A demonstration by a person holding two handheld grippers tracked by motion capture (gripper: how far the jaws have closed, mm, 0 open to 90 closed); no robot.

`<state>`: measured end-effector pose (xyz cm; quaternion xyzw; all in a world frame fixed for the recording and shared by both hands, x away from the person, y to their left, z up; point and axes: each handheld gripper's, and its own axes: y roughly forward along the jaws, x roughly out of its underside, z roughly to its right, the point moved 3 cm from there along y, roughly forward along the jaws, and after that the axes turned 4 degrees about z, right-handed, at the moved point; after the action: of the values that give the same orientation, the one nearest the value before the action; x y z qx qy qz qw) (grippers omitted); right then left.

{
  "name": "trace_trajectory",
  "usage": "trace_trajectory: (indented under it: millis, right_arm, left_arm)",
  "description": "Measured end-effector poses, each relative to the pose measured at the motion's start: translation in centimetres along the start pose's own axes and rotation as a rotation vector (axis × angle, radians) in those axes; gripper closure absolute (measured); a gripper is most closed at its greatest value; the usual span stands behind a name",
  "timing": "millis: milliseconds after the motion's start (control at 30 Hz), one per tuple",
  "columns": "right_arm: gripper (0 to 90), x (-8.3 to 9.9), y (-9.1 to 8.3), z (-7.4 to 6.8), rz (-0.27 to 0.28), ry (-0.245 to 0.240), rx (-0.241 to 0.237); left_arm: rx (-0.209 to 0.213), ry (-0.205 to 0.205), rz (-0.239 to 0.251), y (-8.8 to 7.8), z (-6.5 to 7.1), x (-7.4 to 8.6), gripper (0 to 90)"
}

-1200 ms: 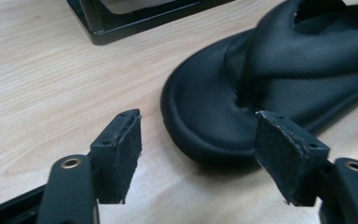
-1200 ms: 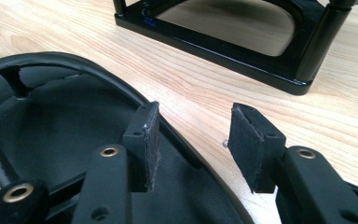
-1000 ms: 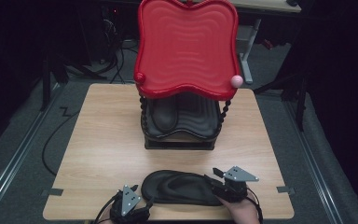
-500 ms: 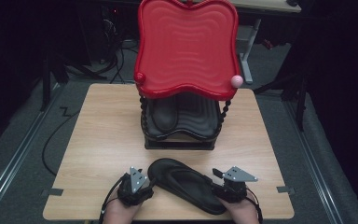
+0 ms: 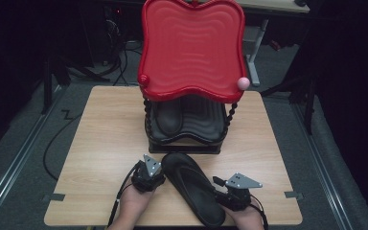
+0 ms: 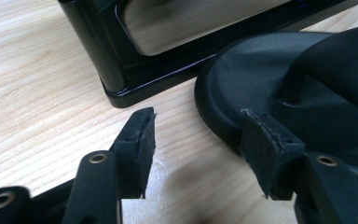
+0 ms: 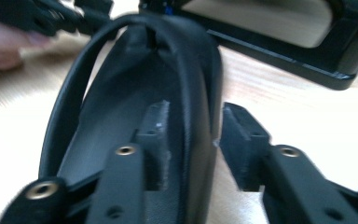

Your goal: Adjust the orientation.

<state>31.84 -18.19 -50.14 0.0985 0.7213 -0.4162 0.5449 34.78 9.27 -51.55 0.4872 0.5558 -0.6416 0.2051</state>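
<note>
A black flip-flop sandal (image 5: 191, 187) lies slantwise on the wooden table (image 5: 105, 134), its toe end near the rack's black base (image 5: 184, 143). My right gripper (image 5: 215, 189) is at the heel end. In the right gripper view its jaws have just been closing and now straddle the sandal's (image 7: 121, 116) side rim, one pad on the footbed and one outside, pressing on it (image 7: 193, 140). My left gripper (image 5: 154, 165) stands by the toe. Its jaws (image 6: 200, 149) have been closing but are still apart over bare wood, and the sandal's toe edge (image 6: 261, 79) is at the right-hand pad.
A shoe rack with a red wavy top tray (image 5: 191, 48) stands at the table's middle back. Another dark sandal (image 5: 167, 117) rests on its lower shelf. The rack's base (image 6: 121, 70) is close ahead of the left jaws. Dark floor and cables surround the table.
The sandal has swung from lying along the front edge to slanting, toe toward the rack. The left gripper moved forward and right with the toe. The right gripper stayed at the heel.
</note>
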Motion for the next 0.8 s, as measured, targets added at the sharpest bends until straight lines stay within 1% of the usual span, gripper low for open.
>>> trace_trajectory:
  millis: [33,67,100,133,200,233,267,300,367,400,467,533,567,600,633,700,733,800]
  right_arm:
    - [67.2,0.1,0.1,-0.1,-0.009,-0.004,0.006]
    - [71.1,0.2,0.3,-0.2,-0.024,-0.017,0.024]
    - [73.1,0.2,0.4,-0.1,-0.033,-0.015,0.03]
    - [73.9,0.3,0.4,0.0,-0.038,-0.009,0.027]
    - [75.6,0.4,0.5,-0.1,-0.043,0.004,0.021]
    - [76.0,0.3,0.5,-0.2,-0.043,-0.009,0.028]
    - [76.1,0.3,0.5,-0.3,-0.048,-0.013,0.036]
    - [76.2,0.3,0.5,-0.3,-0.05,-0.016,0.042]
    - [75.8,0.3,0.6,-0.3,-0.052,-0.018,0.048]
    - [75.4,0.3,0.7,-0.3,-0.053,-0.014,0.048]
    - [74.4,0.3,0.8,-0.3,-0.058,-0.008,0.049]
    - [73.9,0.4,1.0,-0.3,-0.062,-0.018,0.053]
    - [73.9,0.4,1.1,-0.3,-0.063,-0.018,0.057]
    - [74.7,0.4,1.1,-0.3,-0.062,-0.017,0.058]
    - [76.9,0.4,1.1,-0.3,-0.061,-0.019,0.062]
    - [81.1,0.3,1.0,-0.3,-0.063,-0.038,0.087]
    - [82.8,0.3,0.9,-0.2,-0.065,-0.042,0.098]
    - [83.5,0.3,0.8,0.0,-0.063,-0.024,0.088]
  left_arm:
    - [0.02,-0.014,0.015,-0.8,-0.2,0.2,44.7]
    - [0.029,-0.024,0.032,-1.6,-0.3,0.5,44.4]
    - [0.036,-0.03,0.042,-2.2,-0.4,0.7,44.4]
    - [0.042,-0.031,0.053,-3.1,-0.5,1.1,44.4]
    - [0.035,-0.04,0.093,-4.9,-1.1,2.3,44.1]
    - [0.045,-0.063,0.104,-5.4,-1.5,2.6,46.0]
    - [0.062,-0.097,0.101,-5.6,-2.1,2.3,46.6]
    - [0.061,-0.113,0.107,-5.8,-2.5,2.1,44.6]
    - [0.047,-0.136,0.155,-6.1,-3.3,1.7,44.6]
    - [0.043,-0.136,0.16,-6.1,-3.5,1.8,45.6]
    - [0.043,-0.108,0.137,-5.5,-3.5,2.2,45.8]
    - [0.037,-0.074,0.103,-5.0,-3.4,2.6,44.7]
    - [0.031,-0.068,0.101,-4.9,-3.4,2.6,44.7]
    - [0.039,-0.065,0.106,-4.9,-3.4,2.6,45.0]
    - [0.04,-0.063,0.116,-4.9,-3.3,2.6,47.7]
    - [0.05,-0.068,0.12,-5.0,-3.3,2.5,48.7]
    - [0.052,-0.072,0.122,-5.1,-3.2,2.4,47.6]
    - [0.084,-0.073,0.114,-5.2,-3.2,2.2,47.5]
